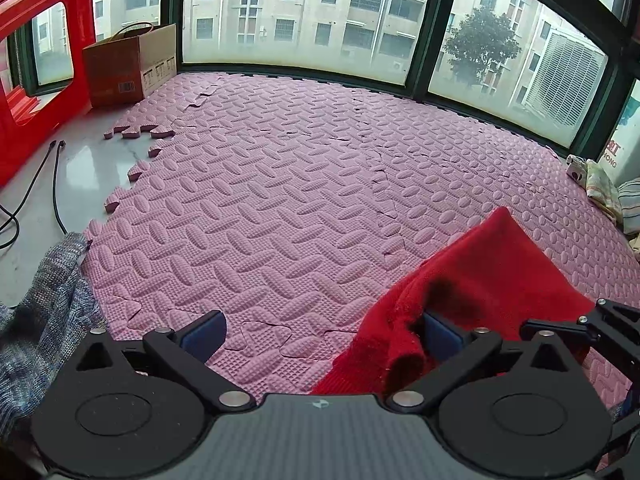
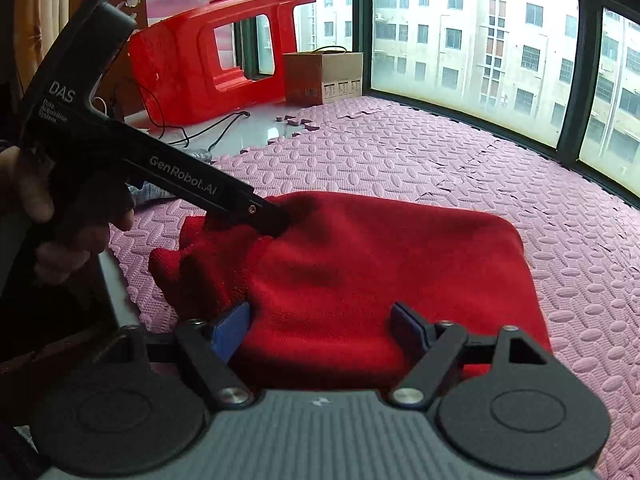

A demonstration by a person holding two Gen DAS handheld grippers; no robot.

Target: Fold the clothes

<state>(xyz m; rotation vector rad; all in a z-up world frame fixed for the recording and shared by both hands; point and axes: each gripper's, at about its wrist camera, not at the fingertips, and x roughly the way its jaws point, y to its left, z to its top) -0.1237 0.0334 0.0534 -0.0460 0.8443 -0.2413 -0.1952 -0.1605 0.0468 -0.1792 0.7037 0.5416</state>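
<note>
Left gripper point(image 1: 320, 332) fingers spread; right gripper point(image 2: 324, 320) fingers spread.

From my left wrist view, the red knitted garment point(image 1: 472, 280) swallows the left gripper's right blue pad point(image 1: 438, 334), so I can't confirm any contact. The grey-blue marled knit cloth point(image 1: 44, 320) runs off the left edge, and the small patterned bundle of fabrics point(image 1: 600, 188) at the far right is perhaps towels.

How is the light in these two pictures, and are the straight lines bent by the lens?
Left wrist view: soft daylight from the windows, whose frames curve strongly; a dark shadow lies on the red garment near the left gripper. Right wrist view: the same daylight, a faint sheen on the bare floor, window frames bowed, picture sharp.
</note>
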